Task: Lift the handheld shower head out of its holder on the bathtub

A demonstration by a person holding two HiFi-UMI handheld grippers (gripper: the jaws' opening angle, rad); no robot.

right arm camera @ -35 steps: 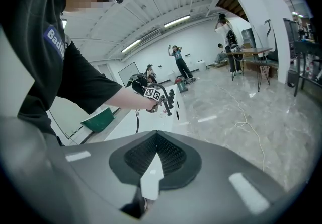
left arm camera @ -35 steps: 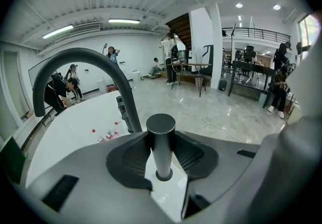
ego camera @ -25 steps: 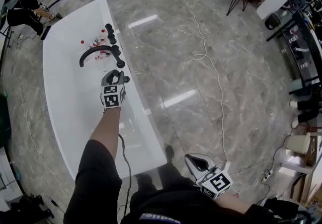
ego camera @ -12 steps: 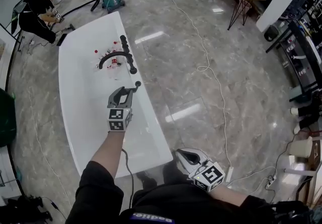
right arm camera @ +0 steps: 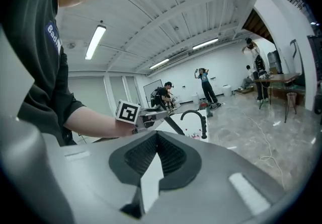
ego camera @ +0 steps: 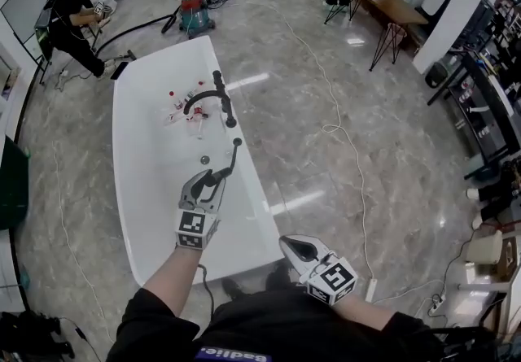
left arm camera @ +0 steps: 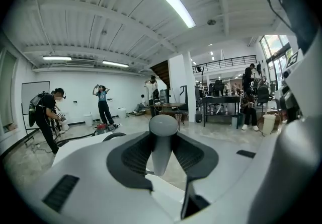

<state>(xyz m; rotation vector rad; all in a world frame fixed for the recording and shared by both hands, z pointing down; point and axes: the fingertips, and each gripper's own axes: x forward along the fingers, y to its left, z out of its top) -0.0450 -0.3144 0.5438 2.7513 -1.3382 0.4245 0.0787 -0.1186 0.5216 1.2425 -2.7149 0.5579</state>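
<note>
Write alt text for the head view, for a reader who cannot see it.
The left tool grips a black handheld shower head above the white bathtub, short of its arched black faucet. The right tool, shut and empty, is beside the tub's near end.

One bathtub (ego camera: 137, 189), one shower head (ego camera: 231, 159)

Slim dark shower head (ego camera: 233, 155), rounded tip up, tilted, gripped between the left gripper (ego camera: 216, 177) jaws, above the white bathtub (ego camera: 134, 181) rim
</note>
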